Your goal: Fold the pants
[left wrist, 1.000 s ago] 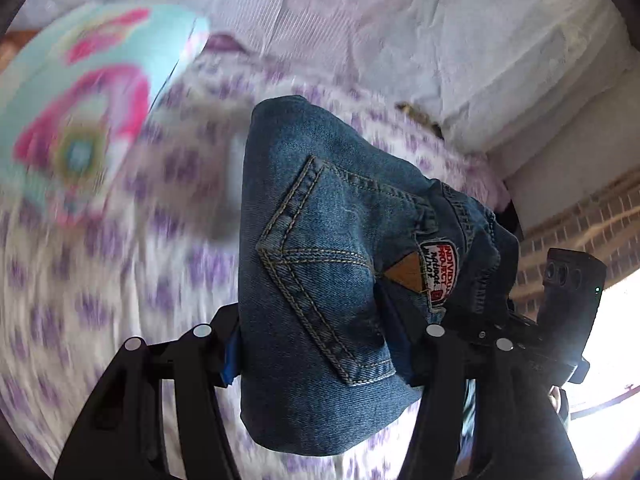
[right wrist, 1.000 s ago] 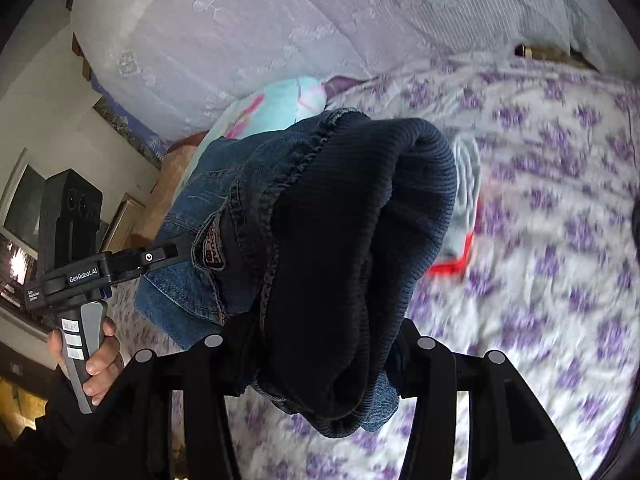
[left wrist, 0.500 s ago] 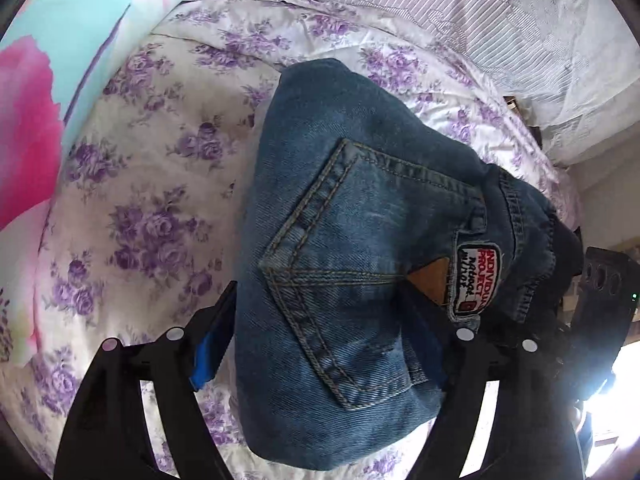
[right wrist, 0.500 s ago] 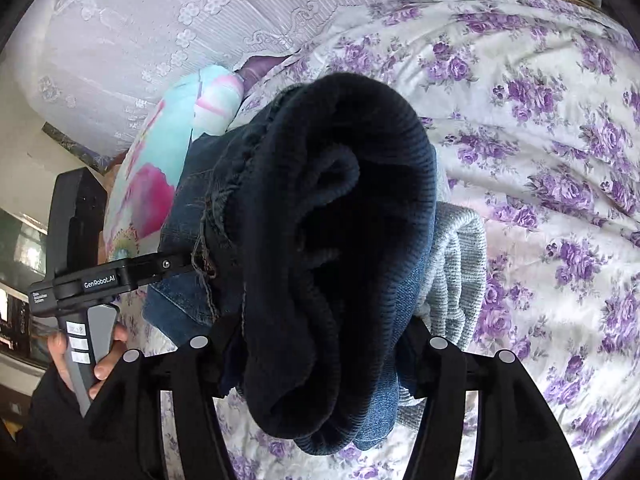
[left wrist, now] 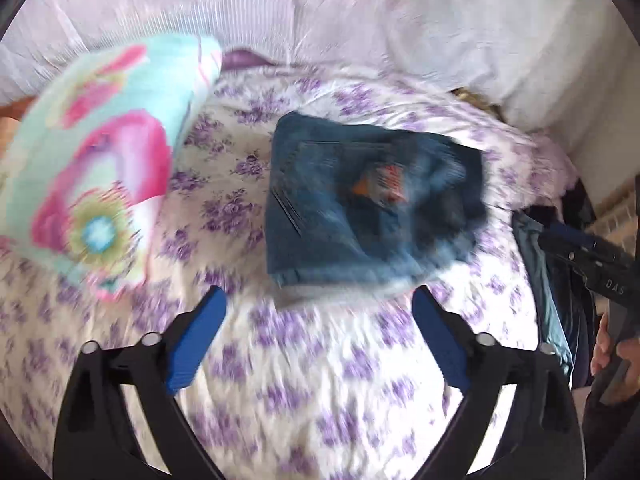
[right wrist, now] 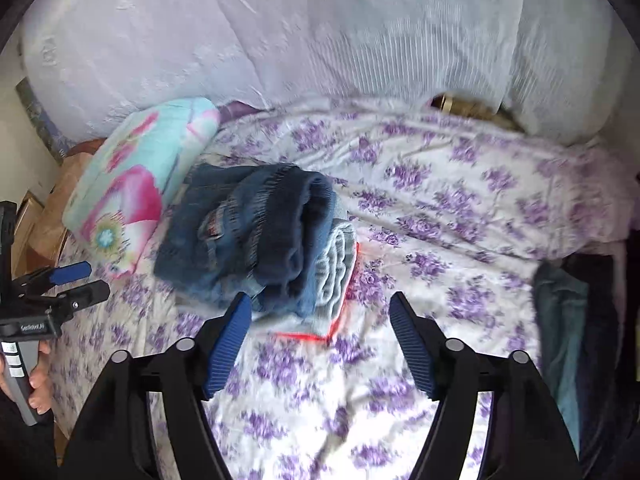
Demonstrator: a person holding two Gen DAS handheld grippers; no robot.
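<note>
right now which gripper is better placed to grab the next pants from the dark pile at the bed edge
Likely the right gripper: it is open and empty, and the clothes pile lies on its right. The left gripper faces the folded jeans.

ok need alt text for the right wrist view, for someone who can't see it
Folded blue jeans lie on top of a folded grey garment on a bed with a purple-flowered sheet, beside a turquoise and pink floral pillow. The right claw is open and empty in the foreground; the left claw shows at the left edge.
</note>
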